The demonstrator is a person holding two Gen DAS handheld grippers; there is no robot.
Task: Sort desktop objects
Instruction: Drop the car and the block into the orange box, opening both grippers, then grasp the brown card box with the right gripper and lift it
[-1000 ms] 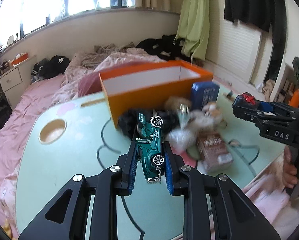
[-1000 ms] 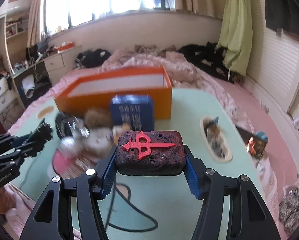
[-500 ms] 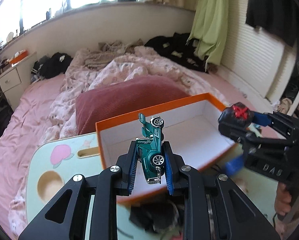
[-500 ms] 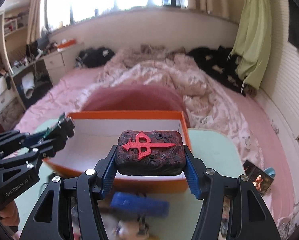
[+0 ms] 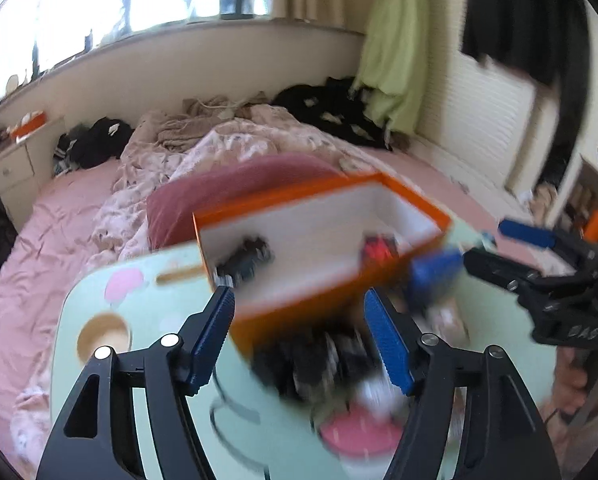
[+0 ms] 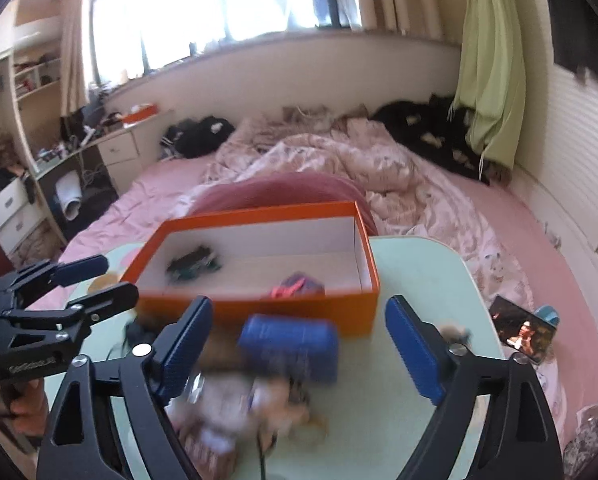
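Left gripper (image 5: 299, 338) and right gripper (image 6: 299, 344) — jaws opening, nothing between them. Beyond both, the orange cardboard box (image 6: 259, 312) on the pale green tabletop (image 6: 419, 264) holds the green toy car (image 6: 193, 266) and the dark red carved block (image 6: 297, 286) — both blurred.

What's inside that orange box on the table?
Inside the orange box lie a green toy car toward one end and a dark red block toward the other. Both are blurred, and the near wall hides the floor just behind it.

Bright window (image 6: 227, 0), rumpled pink bed (image 6: 339, 160), green curtain (image 6: 491, 80), white drawers (image 6: 119, 152)
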